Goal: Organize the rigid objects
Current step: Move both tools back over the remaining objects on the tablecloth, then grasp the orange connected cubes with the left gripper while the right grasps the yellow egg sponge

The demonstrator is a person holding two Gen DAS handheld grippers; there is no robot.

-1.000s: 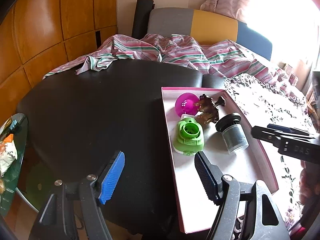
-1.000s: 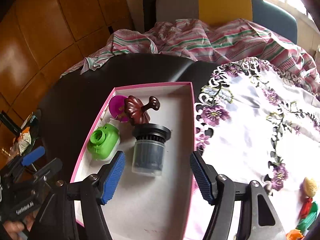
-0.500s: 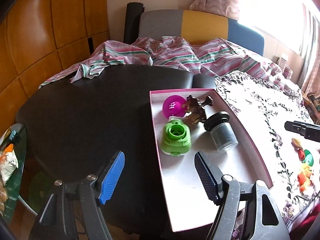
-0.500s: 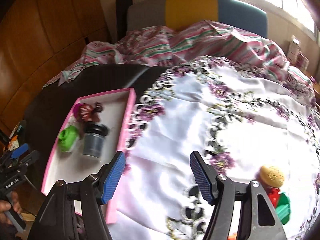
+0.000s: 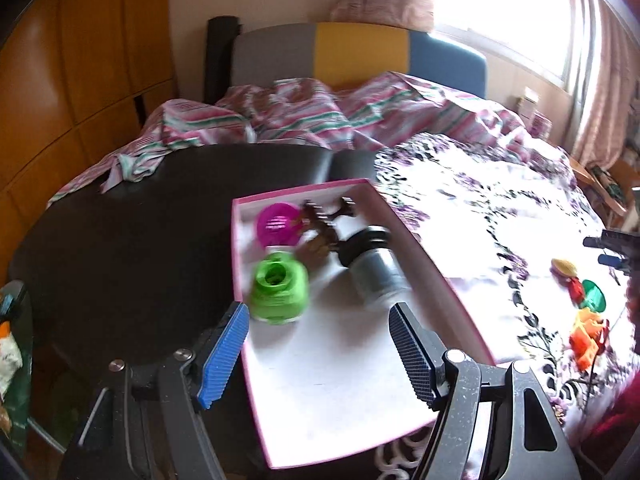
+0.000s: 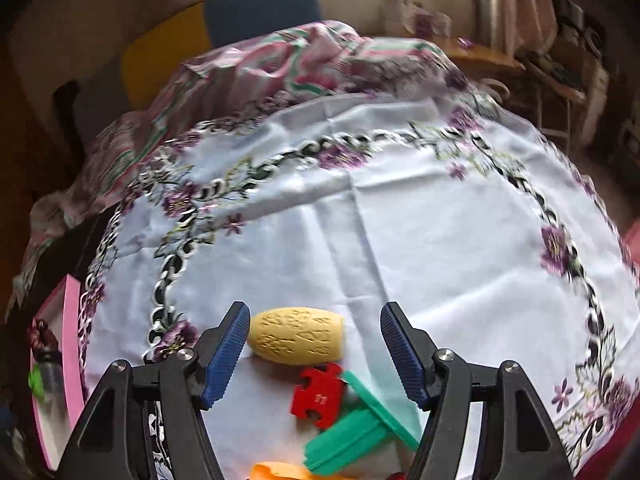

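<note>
1. Orange piece (image 6: 280, 472): cut off by the bottom edge of the right wrist view; shape unclear.
2. Pink tray (image 6: 72, 320): only a blurred sliver at that view's left edge; contents indistinct.
3. Brown object (image 5: 320, 228) in the tray, left wrist view: motion-blurred, form unreadable.
4. Right gripper (image 5: 612, 248): clipped by the left wrist view's right edge, jaws unclear there.

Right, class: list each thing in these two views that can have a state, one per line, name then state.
left gripper: open, holding nothing, above the tray
right gripper: open, empty, above the yellow piece
pink tray: holds four things, near half bare
dark jar: lying on its side, lid on
green toy camera: in the tray
yellow piece: lying on the cloth, ungripped
red puzzle piece: flat on the cloth
</note>
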